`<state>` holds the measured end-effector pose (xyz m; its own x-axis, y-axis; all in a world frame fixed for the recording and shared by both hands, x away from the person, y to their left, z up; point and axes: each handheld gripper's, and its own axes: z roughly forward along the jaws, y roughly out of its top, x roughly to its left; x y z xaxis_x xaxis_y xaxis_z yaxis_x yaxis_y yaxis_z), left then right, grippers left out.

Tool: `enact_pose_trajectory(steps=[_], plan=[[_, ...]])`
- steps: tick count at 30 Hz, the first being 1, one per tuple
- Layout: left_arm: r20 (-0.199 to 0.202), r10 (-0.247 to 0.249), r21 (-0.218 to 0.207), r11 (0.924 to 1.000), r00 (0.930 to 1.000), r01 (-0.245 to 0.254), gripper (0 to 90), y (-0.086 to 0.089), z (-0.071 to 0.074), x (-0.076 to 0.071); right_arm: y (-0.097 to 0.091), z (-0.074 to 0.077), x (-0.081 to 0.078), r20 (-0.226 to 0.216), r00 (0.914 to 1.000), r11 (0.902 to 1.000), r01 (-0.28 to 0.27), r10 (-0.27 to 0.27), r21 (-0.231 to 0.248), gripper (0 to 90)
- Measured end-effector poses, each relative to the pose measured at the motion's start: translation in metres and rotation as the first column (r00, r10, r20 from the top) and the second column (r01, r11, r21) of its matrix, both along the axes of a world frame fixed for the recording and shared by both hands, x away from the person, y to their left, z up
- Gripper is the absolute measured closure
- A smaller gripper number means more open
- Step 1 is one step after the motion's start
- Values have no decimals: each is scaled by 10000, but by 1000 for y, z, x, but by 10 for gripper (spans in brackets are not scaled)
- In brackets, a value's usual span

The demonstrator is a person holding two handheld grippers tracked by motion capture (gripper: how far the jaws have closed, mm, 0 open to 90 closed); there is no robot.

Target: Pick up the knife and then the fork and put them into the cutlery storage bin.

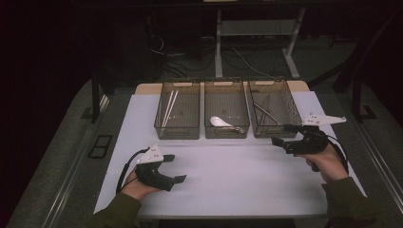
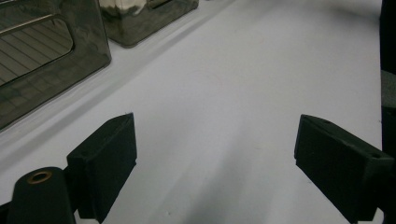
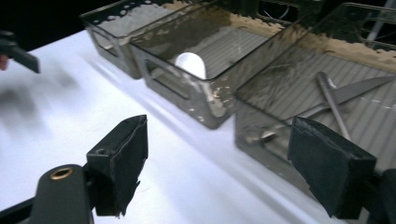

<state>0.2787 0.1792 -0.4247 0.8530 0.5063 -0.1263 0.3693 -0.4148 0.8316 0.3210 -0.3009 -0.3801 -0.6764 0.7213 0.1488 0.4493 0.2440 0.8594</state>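
The right gripper (image 1: 281, 134) stands open and empty just in front of the right bin (image 1: 291, 111), where metal cutlery (image 3: 334, 100) lies. The left gripper (image 1: 177, 167) rests open on the worktop (image 1: 228, 175). Best to draw the right one clear without knocking the bin's wall.

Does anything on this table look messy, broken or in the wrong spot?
Nothing stands out. Chopsticks, a white spoon and metal cutlery each lie in their own bin, and the three bins stand in a neat row.

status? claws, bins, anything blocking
Left claw open, empty. Right claw open, empty, by right bin holding knives. Nothing blocking.
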Motion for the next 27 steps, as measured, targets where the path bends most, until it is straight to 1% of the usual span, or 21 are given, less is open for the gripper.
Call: enact_pose_trajectory(steps=[2,5,8,10,12,14,17,19,20,22,27], plan=[[-4,11,-15,10000,10000,-11,120,0,1,0,1,-3,-7,143,9999,9999,-89,87,104,192],[27,9,-88,10000,10000,-9,119,0,0,0,4,-11,-15,85,9999,9997,-87,86,223,183],[116,2,-9,10000,9999,-2,115,1,1,0,7,-20,-23,168,9997,9998,-191,190,74,163],[211,70,-52,10000,9998,-69,108,1,2,-1,9,-26,-28,153,9997,9998,-199,198,52,163],[258,129,-104,9999,9996,-126,101,1,2,-1,10,-31,-34,72,9995,9995,-324,324,48,162],[227,177,-152,9997,9996,-174,95,2,2,-1,12,-37,-39,-28,9993,9993,-369,370,67,162],[208,165,-193,9997,9996,-162,87,1,2,-1,12,-44,-46,-57,9992,9992,-387,387,-61,162],[208,131,-168,9998,9997,-128,84,1,1,-1,11,-49,-50,-160,9992,9993,-362,360,-86,162],[196,149,-196,9997,9997,-145,81,1,1,-1,10,-51,-51,-190,9989,9989,-425,421,-181,162],[209,133,-185,9997,9997,-129,75,1,1,-1,9,-54,-54,-272,9989,9990,-395,388,-228,162],[170,126,-232,9997,9998,-122,70,2,1,-2,5,-57,-62,-116,9987,9982,-493,489,-336,162]])
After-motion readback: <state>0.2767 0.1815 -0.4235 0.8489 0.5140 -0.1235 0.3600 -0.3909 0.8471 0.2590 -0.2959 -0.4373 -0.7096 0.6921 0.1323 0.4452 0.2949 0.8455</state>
